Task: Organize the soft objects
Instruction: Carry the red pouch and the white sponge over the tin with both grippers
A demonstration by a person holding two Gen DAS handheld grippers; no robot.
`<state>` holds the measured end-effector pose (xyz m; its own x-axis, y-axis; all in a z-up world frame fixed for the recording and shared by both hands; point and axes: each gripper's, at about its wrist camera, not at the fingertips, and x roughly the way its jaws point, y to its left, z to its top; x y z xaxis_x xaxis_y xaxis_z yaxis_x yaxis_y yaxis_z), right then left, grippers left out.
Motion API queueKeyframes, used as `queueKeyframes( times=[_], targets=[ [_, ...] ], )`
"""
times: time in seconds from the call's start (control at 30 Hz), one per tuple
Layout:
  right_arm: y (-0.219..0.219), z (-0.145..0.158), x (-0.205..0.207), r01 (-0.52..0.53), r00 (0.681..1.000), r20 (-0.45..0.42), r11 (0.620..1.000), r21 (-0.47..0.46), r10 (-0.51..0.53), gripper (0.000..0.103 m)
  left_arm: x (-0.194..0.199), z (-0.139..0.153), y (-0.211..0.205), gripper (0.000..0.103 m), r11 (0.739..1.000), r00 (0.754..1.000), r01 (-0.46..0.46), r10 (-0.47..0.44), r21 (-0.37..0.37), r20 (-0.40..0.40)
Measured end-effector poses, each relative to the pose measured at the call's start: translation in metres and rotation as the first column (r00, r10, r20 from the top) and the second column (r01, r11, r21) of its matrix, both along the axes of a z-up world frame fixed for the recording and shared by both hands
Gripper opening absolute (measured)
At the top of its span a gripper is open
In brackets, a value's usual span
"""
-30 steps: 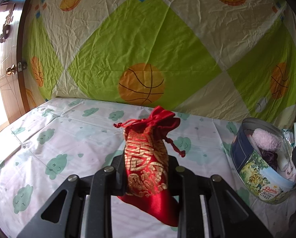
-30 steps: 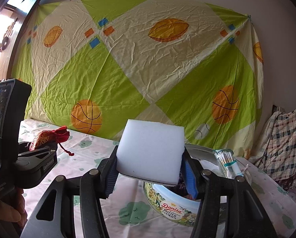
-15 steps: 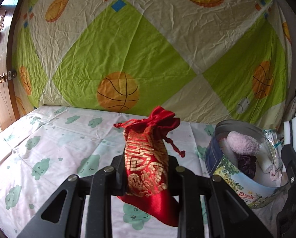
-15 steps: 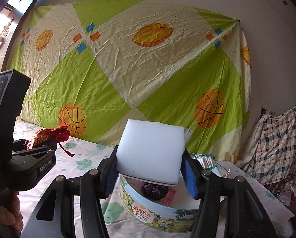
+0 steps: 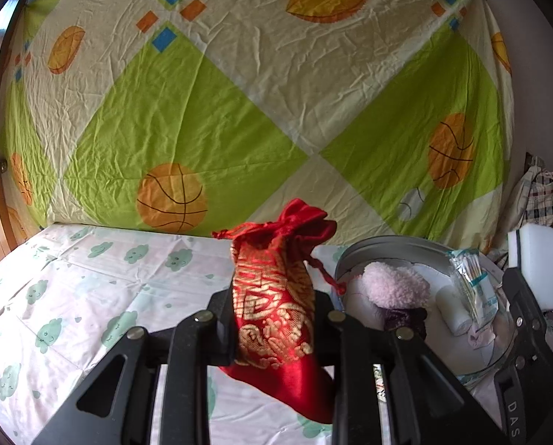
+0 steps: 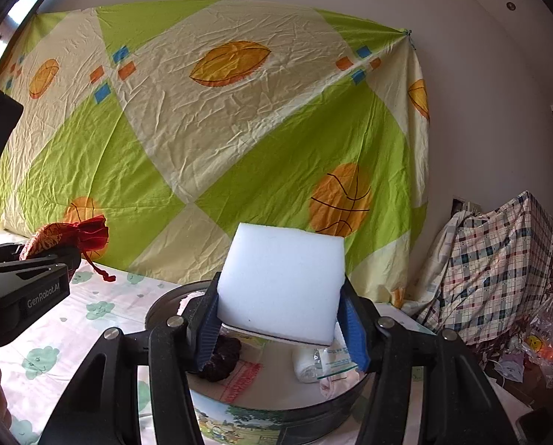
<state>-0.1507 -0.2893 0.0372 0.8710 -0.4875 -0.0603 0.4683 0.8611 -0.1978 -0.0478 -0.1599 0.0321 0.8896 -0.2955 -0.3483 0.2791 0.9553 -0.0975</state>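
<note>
Red pouch (image 5: 272,304): clamped upright in left gripper (image 5: 274,328) jaws.
White sponge (image 6: 282,287): gripped by right gripper (image 6: 282,328) above tin (image 6: 272,413).
Left view only: pink fluff (image 5: 395,283) inside.

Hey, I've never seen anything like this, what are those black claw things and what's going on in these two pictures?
No robot here: a person holds a two-finger tool in each hand, each carrying a forward-looking camera. The left tool, seen from its own camera, is shut on a red and gold drawstring pouch. The right tool, seen from its own camera, is shut on a white sponge block. Below the sponge, on the cloud-print bedsheet, sits a round cookie tin holding a pink fluffy item, a gauze roll and cotton swabs.
</note>
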Motion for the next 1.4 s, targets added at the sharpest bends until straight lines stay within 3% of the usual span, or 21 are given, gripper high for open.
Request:
queueKeyframes(
  times=[0.63,1.4],
  targets=[
    [-0.052,0.006,0.007,0.092,0.996,0.008,0.995,0.040,-0.092,0.059,0.005,0.003,-0.061,0.023,0.996,0.996,0.084,-0.084,0.005,-0.011],
    [-0.091,0.005,0.032,0.175,0.984,-0.022,0.985,0.009,-0.175,0.059,0.023,-0.001,-0.111,0.023,0.990,0.988,0.142,-0.142,-0.001,-0.054]
  ],
)
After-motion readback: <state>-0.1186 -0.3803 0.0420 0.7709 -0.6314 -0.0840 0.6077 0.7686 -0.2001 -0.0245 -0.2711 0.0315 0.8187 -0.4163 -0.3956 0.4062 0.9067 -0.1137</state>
